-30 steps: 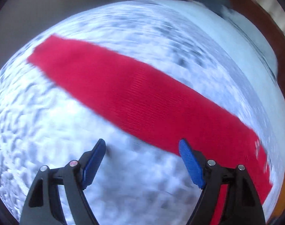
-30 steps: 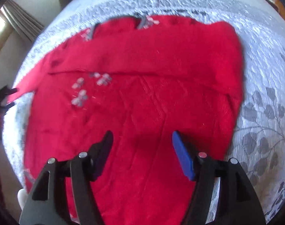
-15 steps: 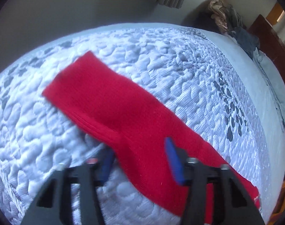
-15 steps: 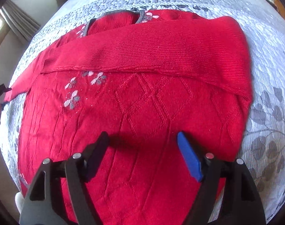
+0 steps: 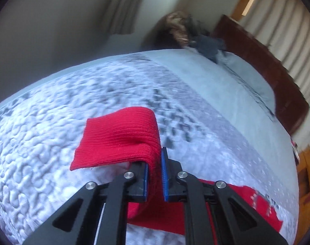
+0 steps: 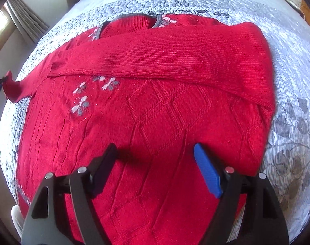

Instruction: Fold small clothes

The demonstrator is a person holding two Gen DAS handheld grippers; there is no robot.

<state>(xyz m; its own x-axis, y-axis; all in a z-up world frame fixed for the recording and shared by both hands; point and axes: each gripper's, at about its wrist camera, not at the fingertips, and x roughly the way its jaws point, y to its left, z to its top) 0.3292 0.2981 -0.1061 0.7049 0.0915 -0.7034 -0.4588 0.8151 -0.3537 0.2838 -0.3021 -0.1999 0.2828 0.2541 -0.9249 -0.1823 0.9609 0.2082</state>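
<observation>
Left gripper (image 5: pixel 154 175): lower centre of its view, clamped on the sleeve (image 5: pixel 122 140) near the cuff, which droops leftward over the pads.

Right gripper (image 6: pixel 156 161): lower centre, jaws wide apart, holding nothing, poised over the sweater (image 6: pixel 146 122).

Sweater: spread flat on the quilt (image 6: pixel 293 110), collar (image 6: pixel 126 18) at upper centre, hem toward the lower edge; long axis runs bottom to top. One sleeve already lies crosswise over the chest.

Handling, as judged: carry the held sleeve across level, lay it parallel to the first, then release.
</observation>
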